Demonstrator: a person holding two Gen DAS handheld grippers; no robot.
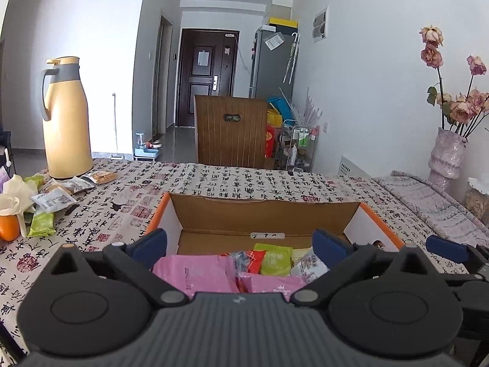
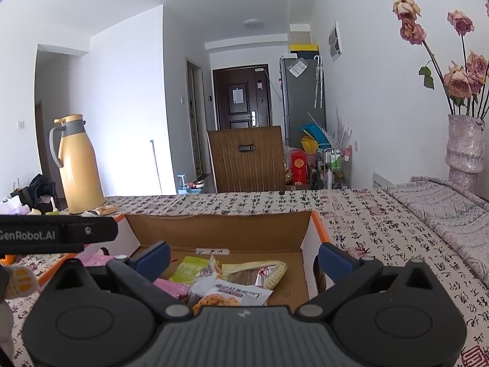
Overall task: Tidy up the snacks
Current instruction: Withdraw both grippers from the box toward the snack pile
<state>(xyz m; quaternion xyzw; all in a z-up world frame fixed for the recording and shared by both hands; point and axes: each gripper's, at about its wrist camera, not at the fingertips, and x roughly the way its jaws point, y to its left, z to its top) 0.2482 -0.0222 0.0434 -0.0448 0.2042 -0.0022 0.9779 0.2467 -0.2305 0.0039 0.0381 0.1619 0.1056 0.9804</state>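
Cardboard box (image 1: 262, 214) of assorted snack packets (image 2: 232, 278)

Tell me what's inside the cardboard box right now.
The cardboard box holds a pile of snack packets: pink packets, a green packet, a red packet and a cracker packet. Whatever lies under them is hidden.

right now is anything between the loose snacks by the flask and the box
Nothing visible. The loose snacks lie left of the box, with only bare tablecloth between. The box is open on top. Both grippers, left and right, hang open over it.
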